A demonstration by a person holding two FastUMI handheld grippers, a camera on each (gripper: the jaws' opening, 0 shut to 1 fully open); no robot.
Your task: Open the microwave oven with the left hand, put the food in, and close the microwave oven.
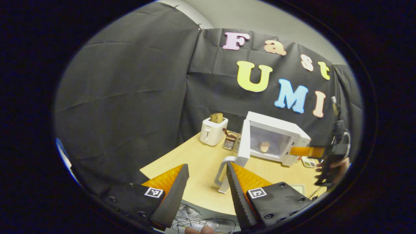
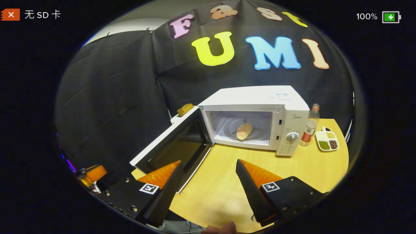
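White microwave [image 2: 256, 97], its door [image 2: 175, 146] white-edged around a dark window. Inside, a pale interior and a tan, lightly browned piece of food [image 2: 243, 130]. The counter [image 2: 302, 169] shows light wood grain. White toaster [image 1: 213, 130], brown toast [image 1: 216, 117] poking up. Clear bottle [image 2: 311, 125] with an orange-red label and cap. White dish [image 2: 327, 140] holds green, dark and yellowish fillings. Each tool [image 2: 208, 182] carries a black-and-white square marker on a black body.

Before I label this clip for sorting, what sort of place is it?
Probably a mock kitchen set in a recording booth: a microwave with food inside and a toaster stand on a wooden table, backed by a black cloth wall.
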